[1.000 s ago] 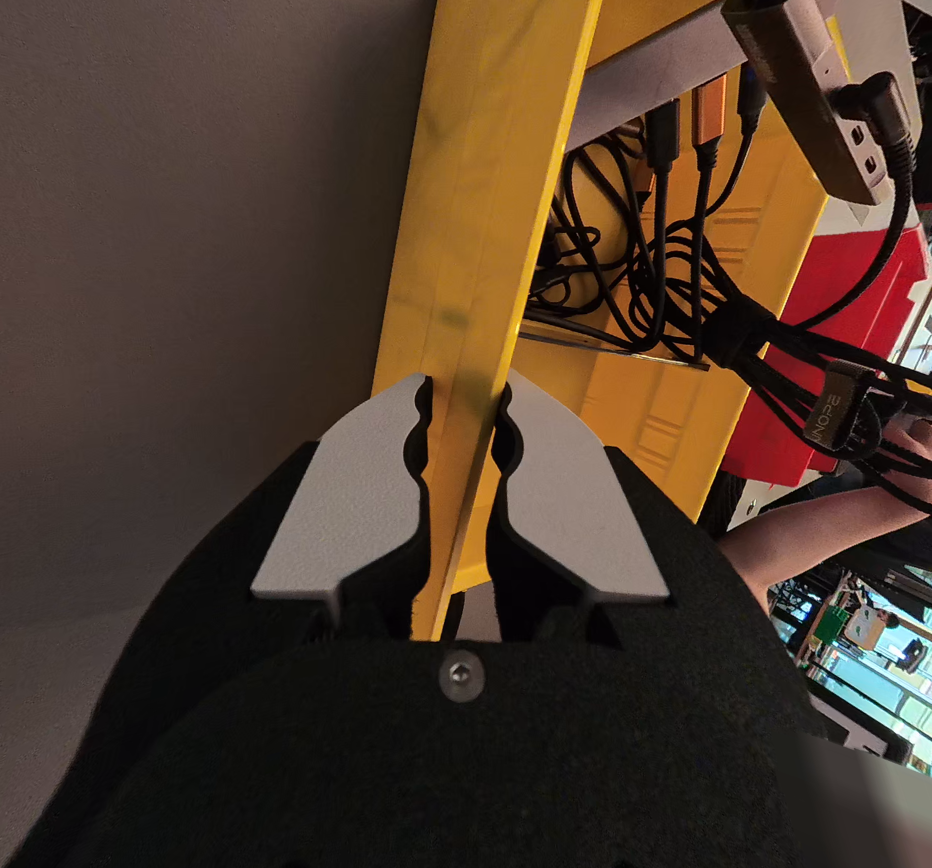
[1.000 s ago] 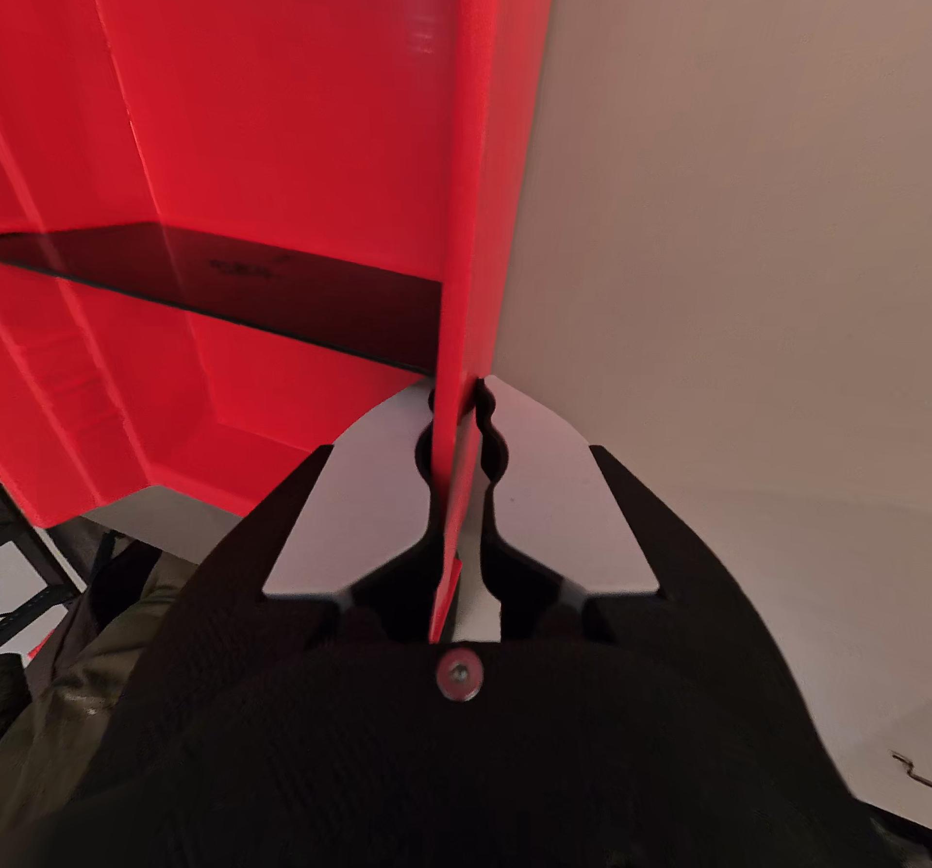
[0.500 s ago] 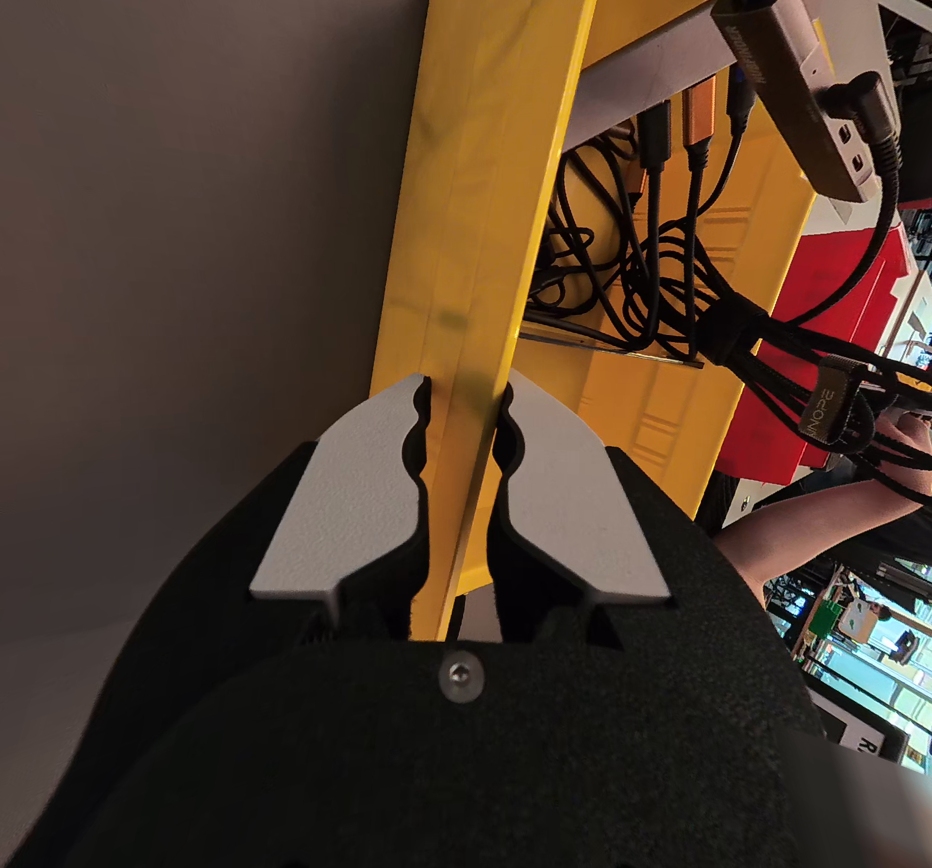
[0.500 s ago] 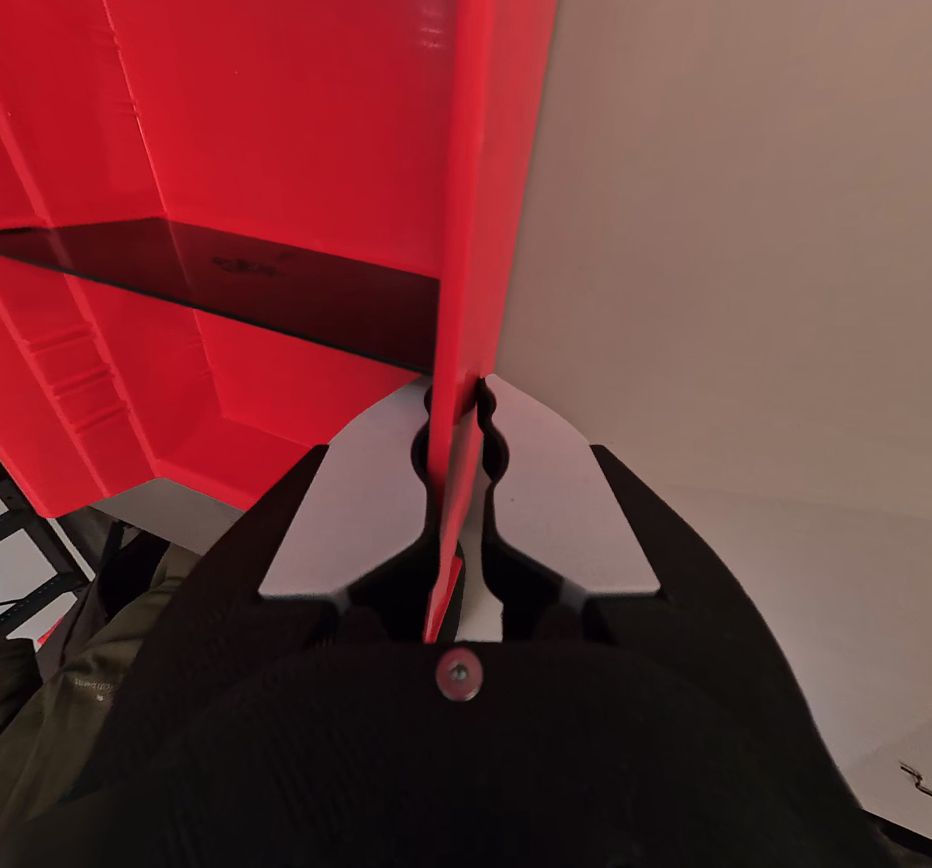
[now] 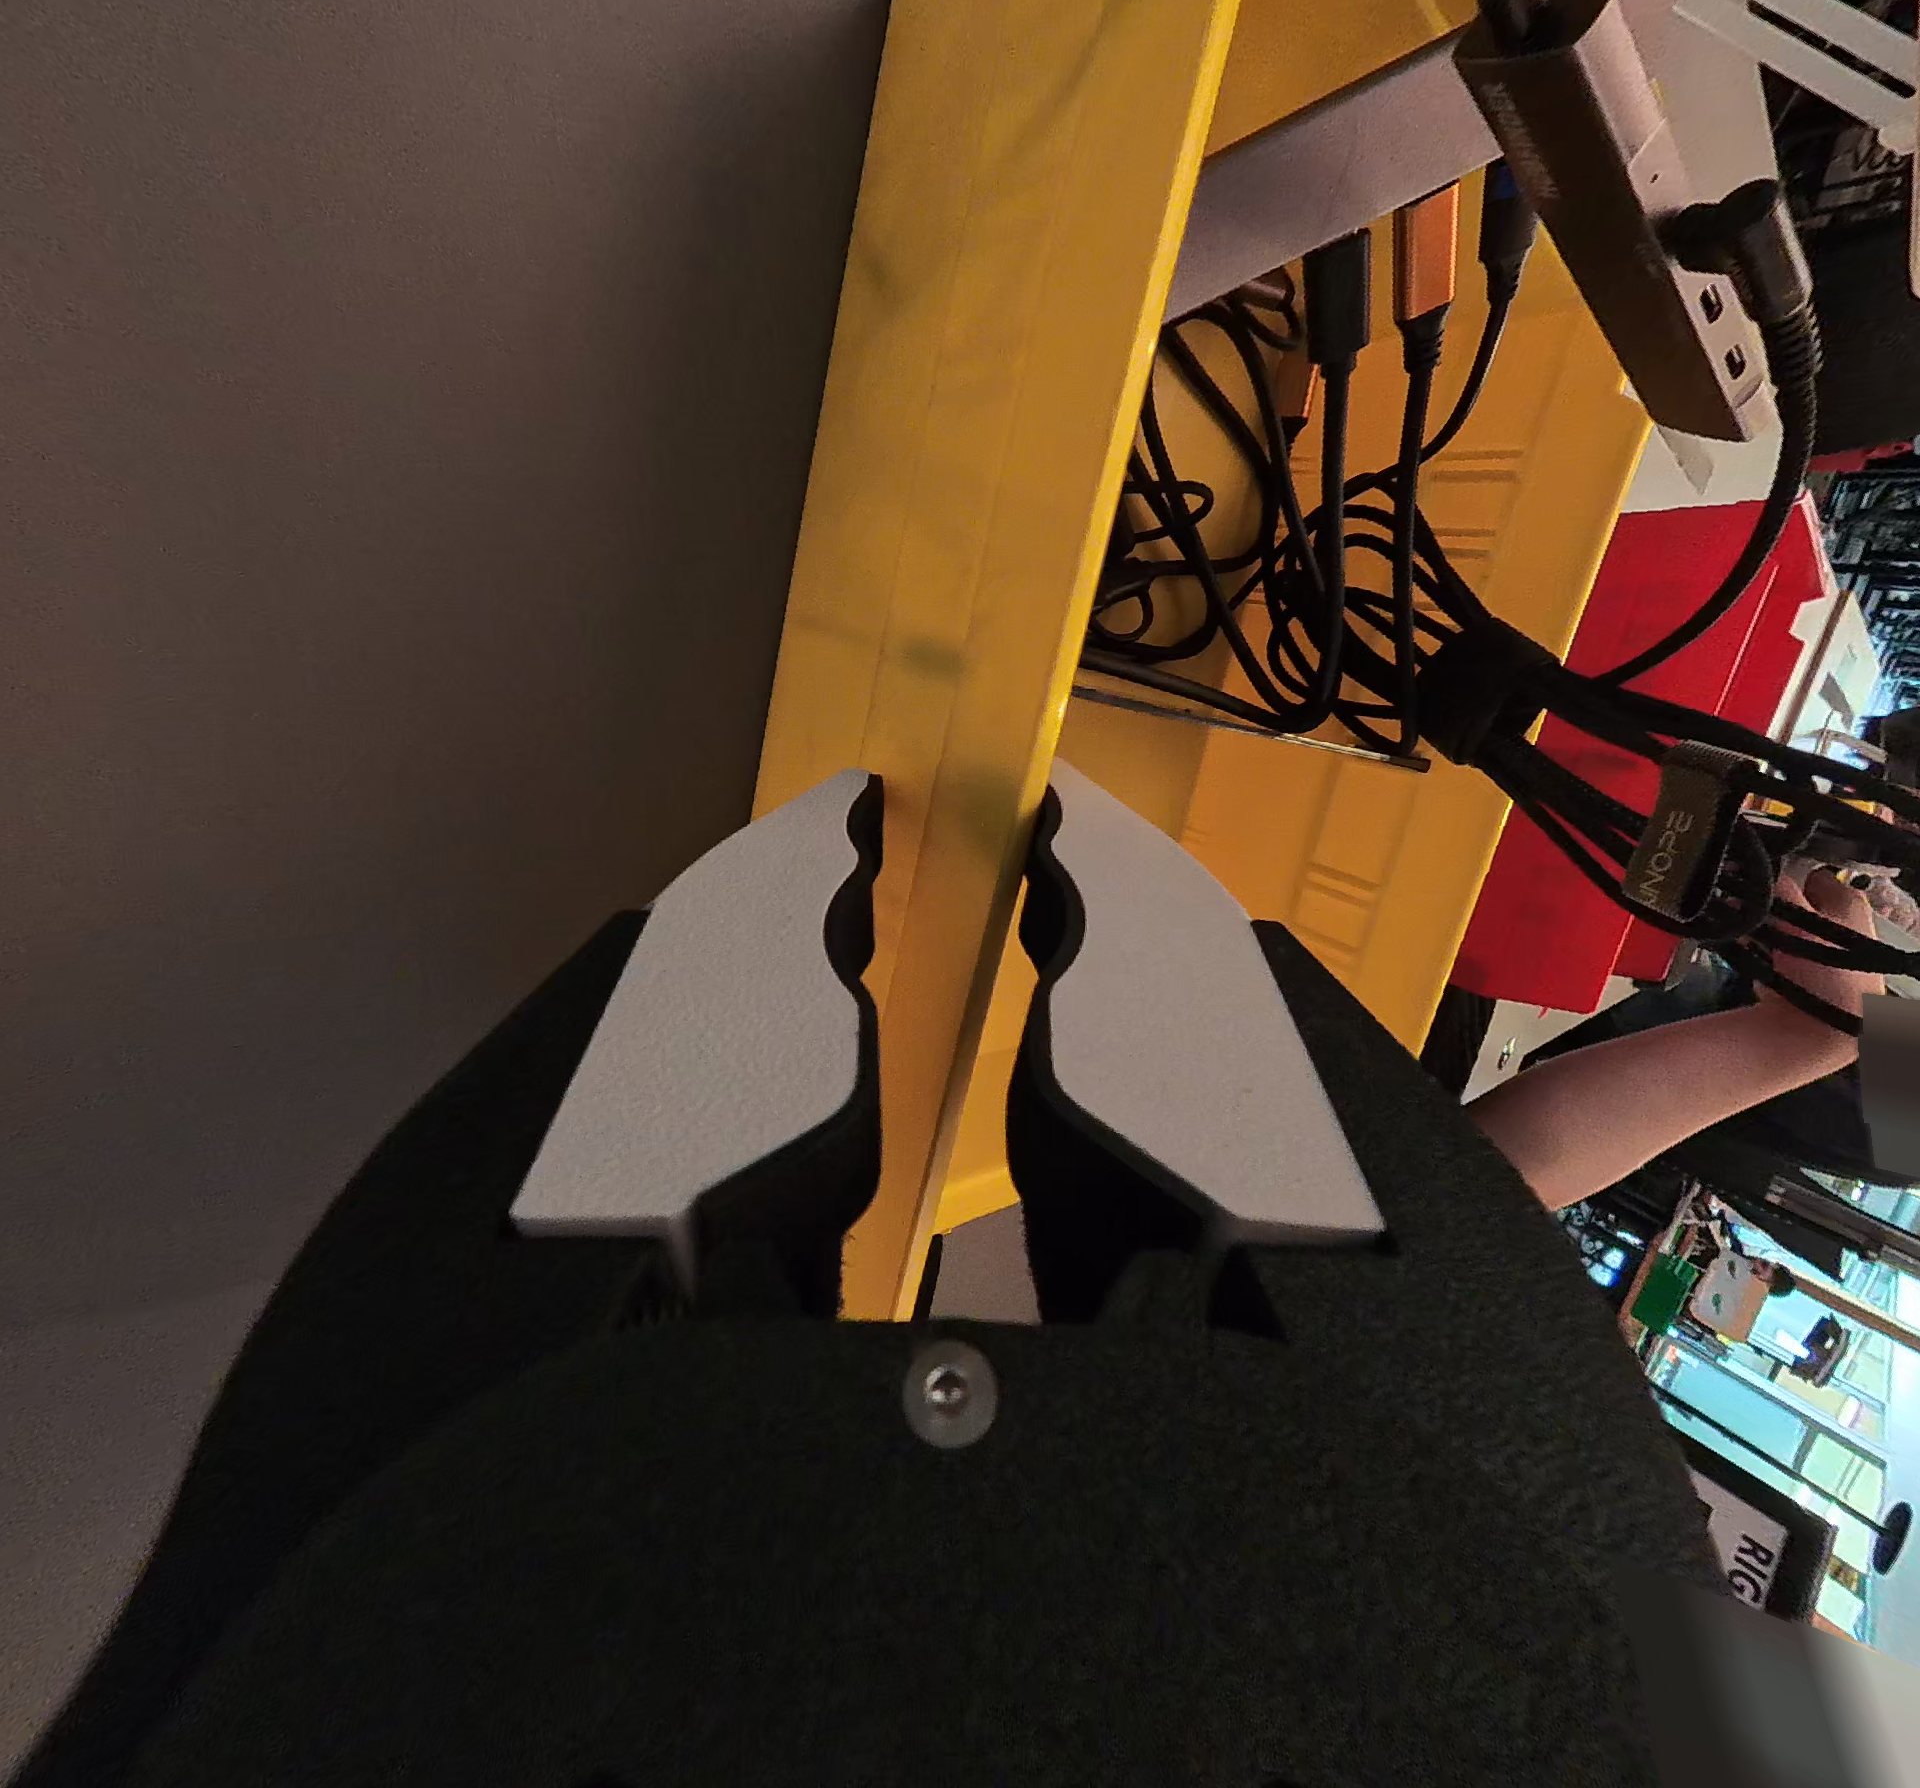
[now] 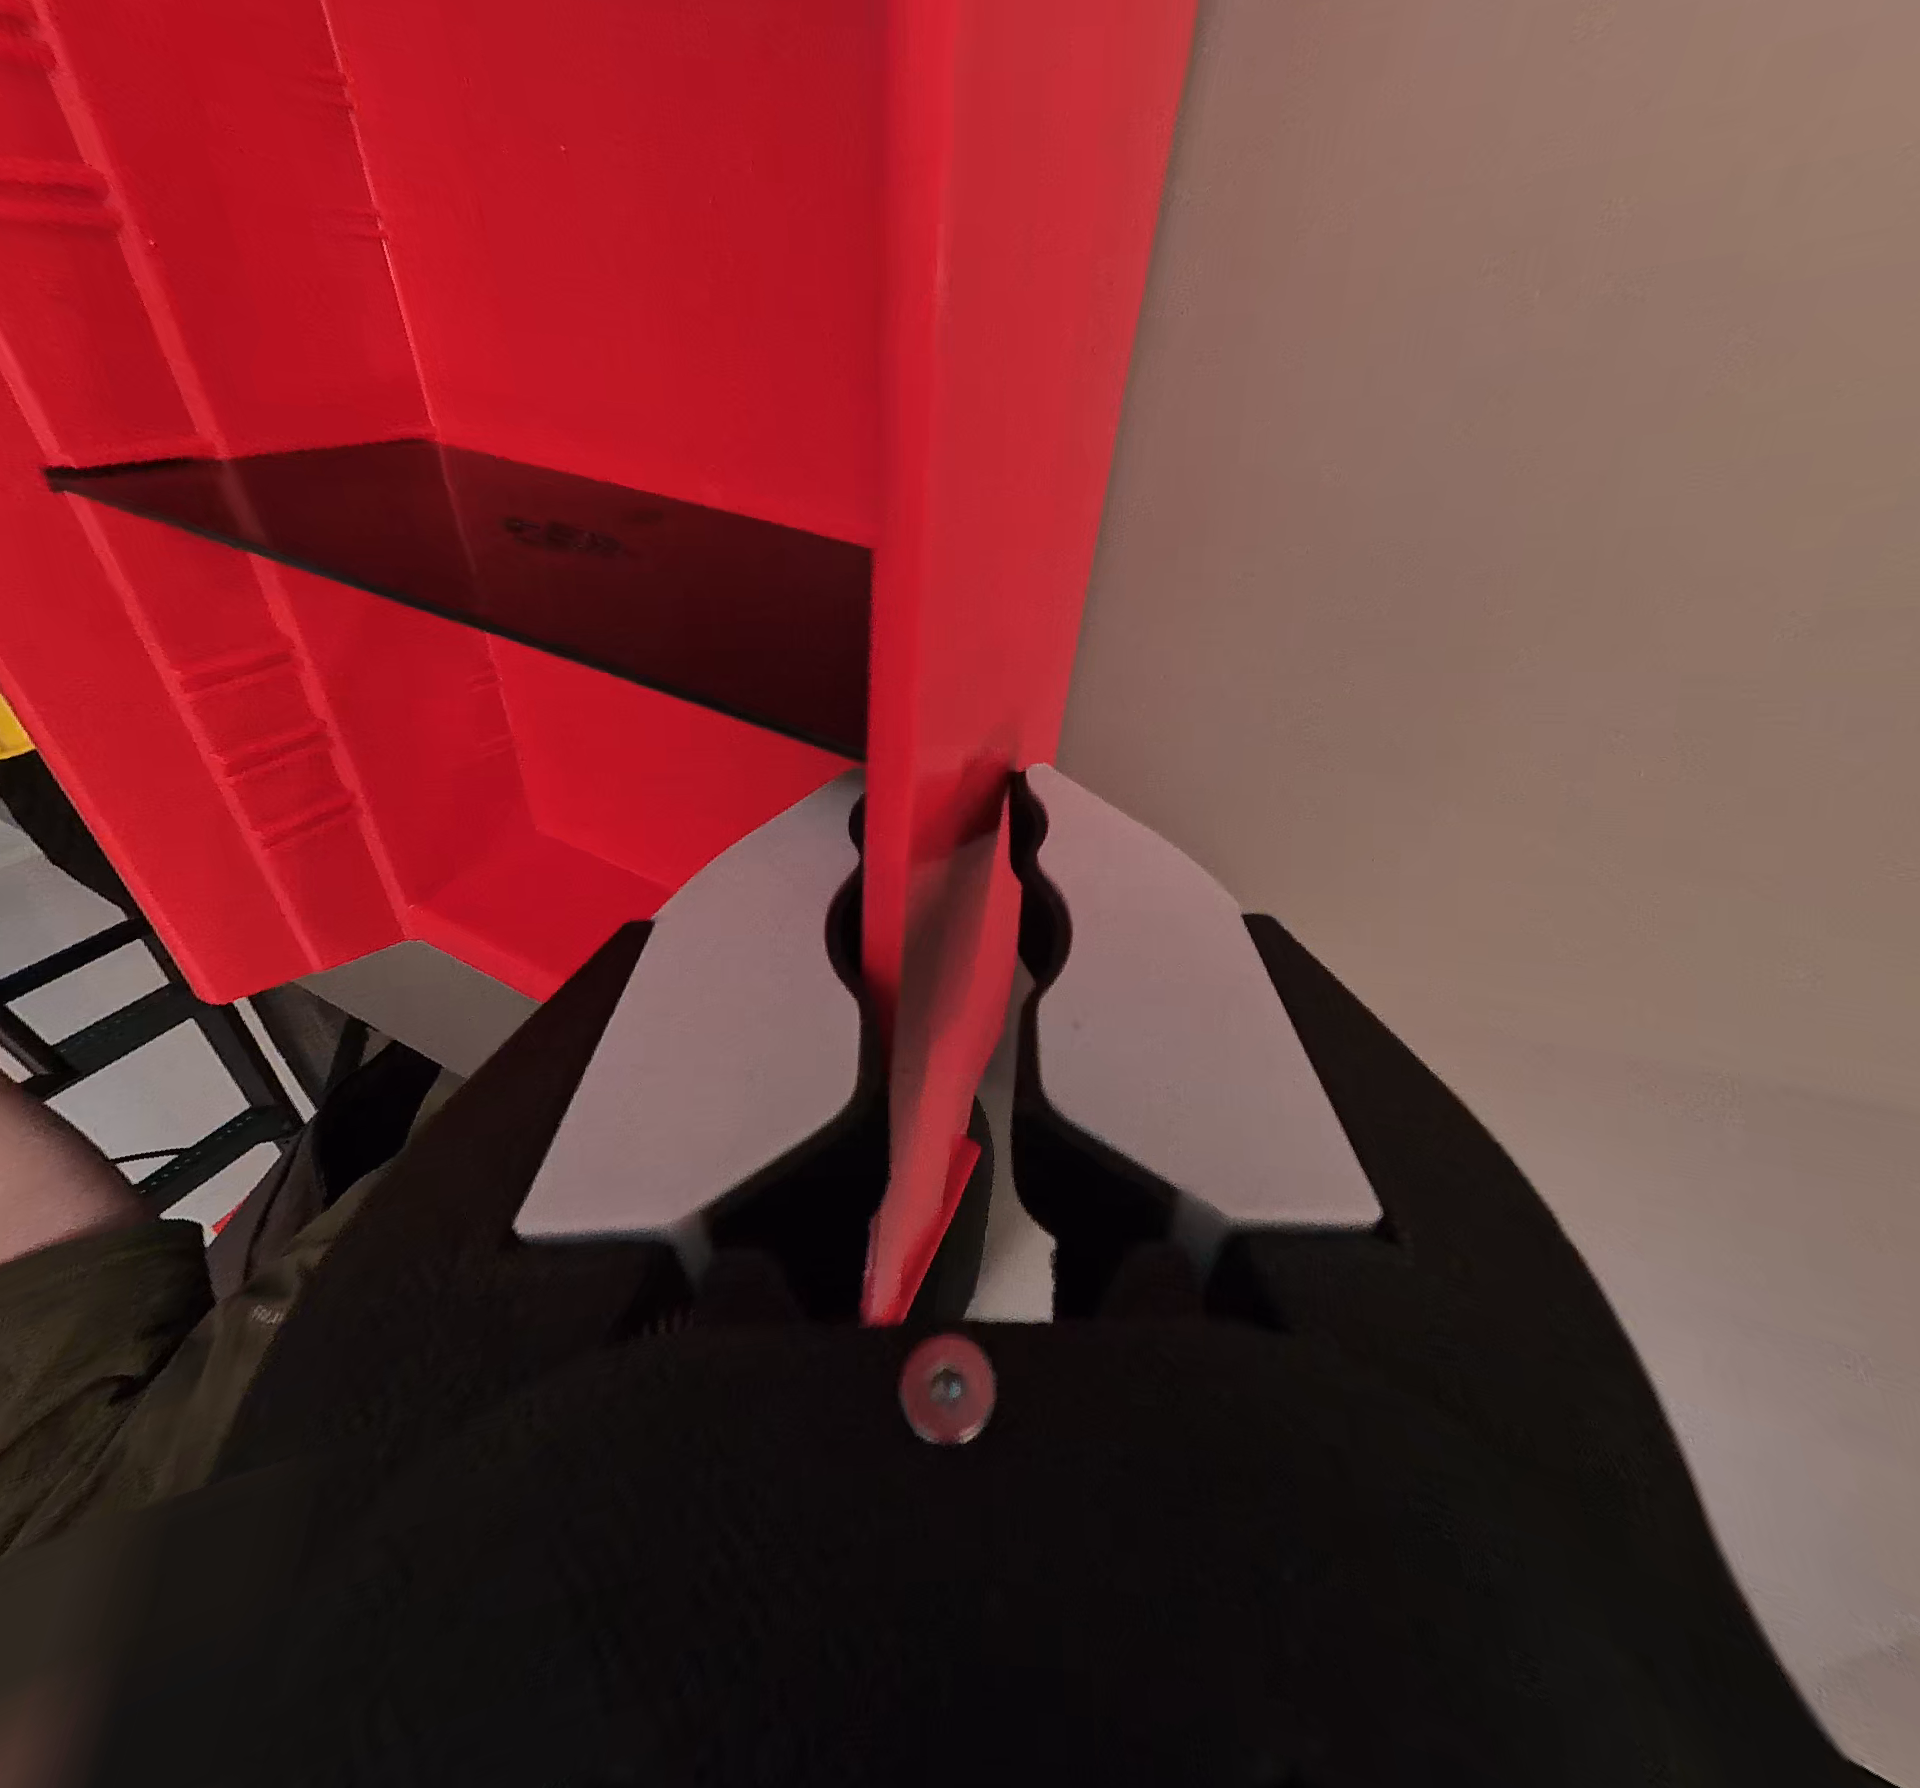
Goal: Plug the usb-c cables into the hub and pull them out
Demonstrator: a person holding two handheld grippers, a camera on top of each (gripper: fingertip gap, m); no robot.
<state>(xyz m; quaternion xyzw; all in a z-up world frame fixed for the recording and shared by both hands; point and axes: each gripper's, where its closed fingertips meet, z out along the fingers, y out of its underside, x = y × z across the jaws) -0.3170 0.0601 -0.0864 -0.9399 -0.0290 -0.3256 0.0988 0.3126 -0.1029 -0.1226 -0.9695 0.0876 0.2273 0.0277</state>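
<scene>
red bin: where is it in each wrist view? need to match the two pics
Left wrist view: red bin at the right edge, beyond the yellow bin that the left claw clamps; partly hidden by black cables.
Right wrist view: red bin fills the upper left and centre; the right claw grips its wall.
Shared landmark: the red bin itself; also the plain grey surface.
</scene>
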